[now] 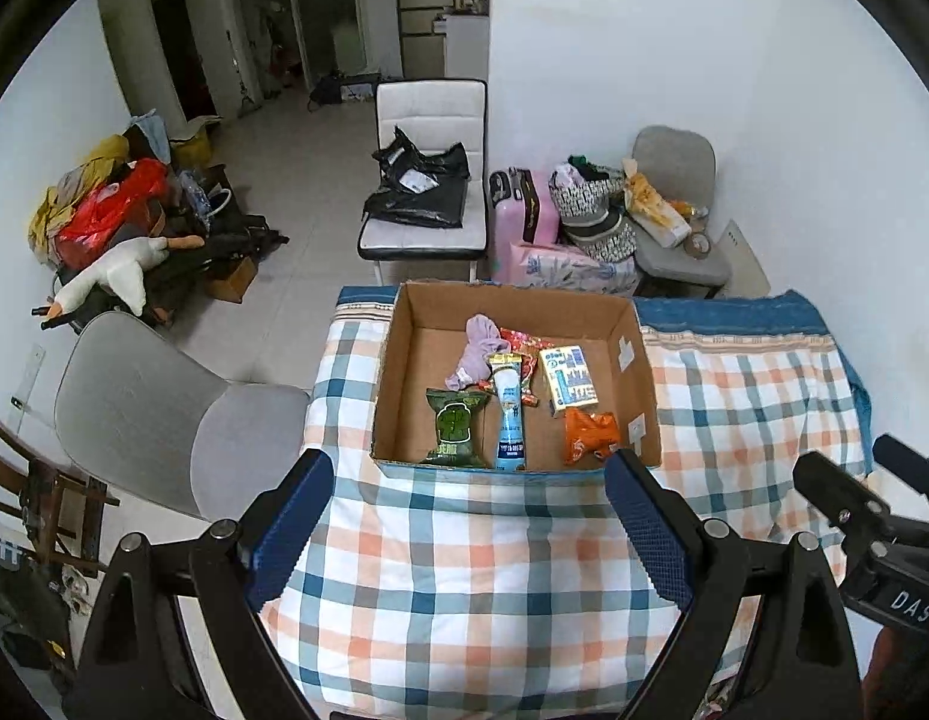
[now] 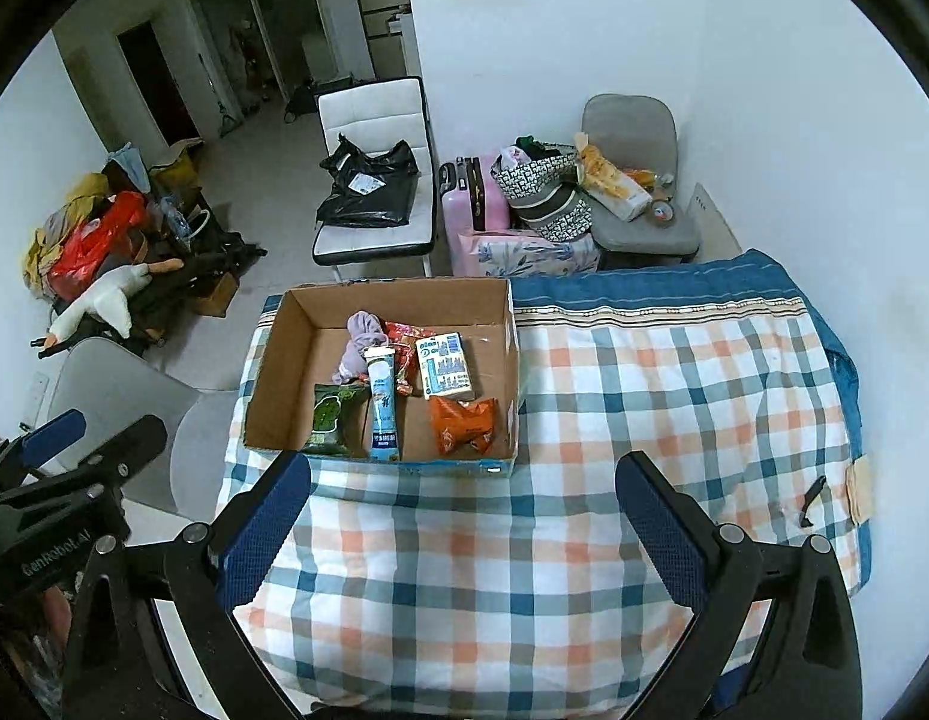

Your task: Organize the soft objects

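Note:
An open cardboard box (image 1: pixel 404 324) (image 2: pixel 272 372) rests on the checked tablecloth (image 1: pixel 464 570) (image 2: pixel 644 390). Inside lie a lilac cloth (image 1: pixel 479 348) (image 2: pixel 362 339), a green packet (image 1: pixel 455 429) (image 2: pixel 332 417), a blue-and-white pouch (image 1: pixel 509 414) (image 2: pixel 383 414), a blue-and-cream tissue pack (image 1: pixel 567 381) (image 2: pixel 445 366), an orange packet (image 1: pixel 590 435) (image 2: pixel 463 425) and a red wrapper (image 1: pixel 521 342) (image 2: pixel 401 336). My left gripper (image 1: pixel 470 516) hangs open above the cloth, on the near side of the box, holding nothing. My right gripper (image 2: pixel 464 522) is likewise open and empty, near the box's front right corner.
A grey chair (image 1: pixel 164 408) (image 2: pixel 122 396) stands left of the table. Beyond are a white chair with black bags (image 1: pixel 428 180) (image 2: pixel 374 180), a pink suitcase (image 1: pixel 521 210) (image 2: pixel 470 198), a second grey chair with bags (image 1: pixel 674 222) (image 2: pixel 638 192), and a clutter pile by the left wall (image 1: pixel 122 228).

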Demonstrator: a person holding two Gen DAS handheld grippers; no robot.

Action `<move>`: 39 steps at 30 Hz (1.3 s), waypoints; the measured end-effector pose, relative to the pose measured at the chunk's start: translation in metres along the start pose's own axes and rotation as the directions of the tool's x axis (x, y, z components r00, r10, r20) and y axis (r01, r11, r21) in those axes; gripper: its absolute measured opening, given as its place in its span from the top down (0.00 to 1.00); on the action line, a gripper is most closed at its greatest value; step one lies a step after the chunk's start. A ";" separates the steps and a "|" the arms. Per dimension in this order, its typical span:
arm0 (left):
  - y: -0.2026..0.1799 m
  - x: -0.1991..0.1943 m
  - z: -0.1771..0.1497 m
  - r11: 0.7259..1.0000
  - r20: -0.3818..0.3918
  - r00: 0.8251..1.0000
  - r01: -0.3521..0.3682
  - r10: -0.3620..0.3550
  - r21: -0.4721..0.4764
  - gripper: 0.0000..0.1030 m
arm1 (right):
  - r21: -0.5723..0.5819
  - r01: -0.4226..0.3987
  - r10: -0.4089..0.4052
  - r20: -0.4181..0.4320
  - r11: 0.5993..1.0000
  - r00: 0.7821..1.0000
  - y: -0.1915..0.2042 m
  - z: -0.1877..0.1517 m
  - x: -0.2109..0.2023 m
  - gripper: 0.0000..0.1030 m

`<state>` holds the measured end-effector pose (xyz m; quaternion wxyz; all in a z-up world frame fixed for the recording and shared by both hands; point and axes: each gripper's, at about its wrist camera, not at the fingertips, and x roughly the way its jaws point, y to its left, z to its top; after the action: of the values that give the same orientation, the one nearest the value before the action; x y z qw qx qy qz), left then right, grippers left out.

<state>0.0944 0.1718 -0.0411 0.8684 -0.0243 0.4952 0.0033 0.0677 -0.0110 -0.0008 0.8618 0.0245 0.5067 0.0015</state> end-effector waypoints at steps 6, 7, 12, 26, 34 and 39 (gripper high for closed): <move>0.001 -0.026 -0.005 1.000 0.041 0.999 -0.015 0.016 -0.003 0.10 | 0.006 0.001 -0.001 0.016 1.000 1.000 -0.004 -0.011 -0.025 0.00; 0.001 -0.027 -0.006 1.000 0.044 0.999 -0.018 0.018 -0.002 0.10 | 0.005 0.009 -0.009 0.020 1.000 1.000 -0.005 -0.012 -0.027 0.00; -0.001 -0.031 -0.009 1.000 0.046 0.999 -0.021 0.021 0.000 0.10 | 0.008 0.024 -0.024 0.026 1.000 0.999 -0.006 -0.014 -0.033 0.00; -0.007 -0.031 -0.015 1.000 0.035 0.999 -0.021 0.021 0.006 0.10 | 0.001 0.053 -0.053 0.044 0.999 0.998 -0.010 -0.012 -0.040 0.00; -0.004 -0.027 -0.014 1.000 0.039 0.999 -0.020 0.019 0.006 0.10 | 0.013 0.071 -0.072 0.059 0.997 0.996 -0.012 -0.010 -0.043 0.00; -0.004 -0.030 -0.011 1.000 0.051 0.999 -0.016 0.016 0.006 0.10 | 0.016 0.076 -0.077 0.064 0.997 0.995 -0.013 -0.009 -0.045 0.00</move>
<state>0.0693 0.1681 -0.0205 0.8809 -0.0176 0.4729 0.0092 0.0375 -0.0249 0.0329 0.8769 0.0112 0.4792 -0.0356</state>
